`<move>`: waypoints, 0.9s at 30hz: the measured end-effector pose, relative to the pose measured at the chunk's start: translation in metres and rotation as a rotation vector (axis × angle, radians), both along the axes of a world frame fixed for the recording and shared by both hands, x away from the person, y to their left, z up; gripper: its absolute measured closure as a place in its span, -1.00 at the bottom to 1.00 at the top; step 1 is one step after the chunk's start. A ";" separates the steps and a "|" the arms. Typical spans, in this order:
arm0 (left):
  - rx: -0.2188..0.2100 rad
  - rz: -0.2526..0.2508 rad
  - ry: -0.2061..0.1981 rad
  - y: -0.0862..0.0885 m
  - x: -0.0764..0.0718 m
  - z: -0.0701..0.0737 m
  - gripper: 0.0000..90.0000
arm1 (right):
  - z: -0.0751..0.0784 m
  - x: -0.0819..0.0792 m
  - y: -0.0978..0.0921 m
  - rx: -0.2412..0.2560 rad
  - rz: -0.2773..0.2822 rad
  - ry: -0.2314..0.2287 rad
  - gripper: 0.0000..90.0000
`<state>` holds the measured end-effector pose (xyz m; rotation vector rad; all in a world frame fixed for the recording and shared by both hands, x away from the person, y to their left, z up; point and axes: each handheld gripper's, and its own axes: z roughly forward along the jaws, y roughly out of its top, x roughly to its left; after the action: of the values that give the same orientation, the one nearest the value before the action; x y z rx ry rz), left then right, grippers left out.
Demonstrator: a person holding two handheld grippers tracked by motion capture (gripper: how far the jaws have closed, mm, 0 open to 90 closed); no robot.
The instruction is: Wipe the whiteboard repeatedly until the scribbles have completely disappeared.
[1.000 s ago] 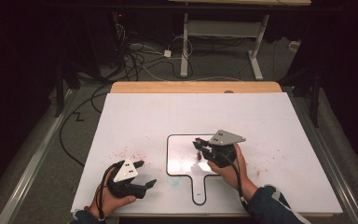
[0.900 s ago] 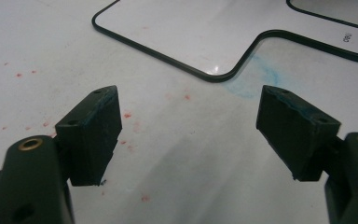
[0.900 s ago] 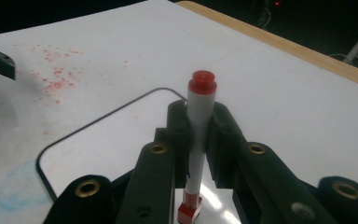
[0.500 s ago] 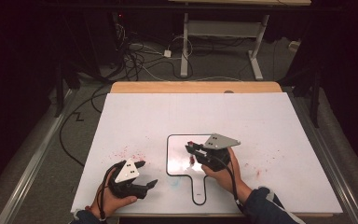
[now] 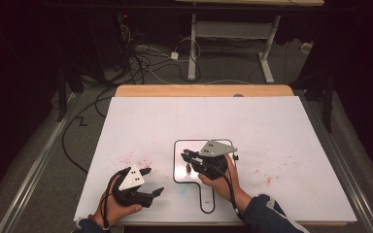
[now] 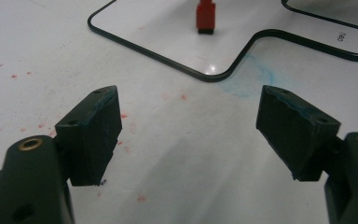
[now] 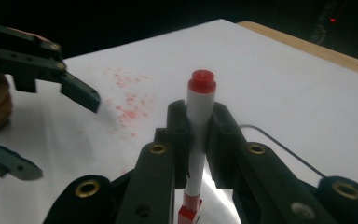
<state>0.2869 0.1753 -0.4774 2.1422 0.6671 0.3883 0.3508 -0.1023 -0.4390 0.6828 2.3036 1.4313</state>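
Two grippers work here: the right gripper (image 7: 199, 122) clamps a white marker with red cap (image 7: 200, 116) upright on the black-outlined paddle-shaped whiteboard (image 5: 192, 173). Left gripper (image 6: 189, 126), jaws apart, idles nearby. Likely drawing; next, press the tip steadily.

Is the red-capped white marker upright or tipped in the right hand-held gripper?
Upright. In the right gripper view the red-capped white marker stands vertically, clamped between the jaws of the right hand-held gripper, red end up.

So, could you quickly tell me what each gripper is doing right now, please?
Left gripper: open, holding nothing.
Right gripper: shut on the red marker, held upright.
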 end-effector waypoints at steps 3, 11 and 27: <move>0.000 0.001 0.000 0.000 0.000 0.000 -0.52 | 0.002 -0.002 -0.022 -0.010 -0.034 0.006 0.81; 0.016 -0.008 -0.005 -0.005 0.000 0.000 -0.52 | 0.007 -0.013 -0.076 -0.036 -0.109 0.008 0.81; 0.020 -0.001 -0.005 -0.003 0.001 0.000 -0.53 | 0.029 -0.016 -0.107 0.056 -0.112 -0.008 0.81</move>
<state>0.2878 0.1724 -0.4777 2.1594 0.6618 0.4014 0.3348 -0.2090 -0.4099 0.8082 2.1895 1.4494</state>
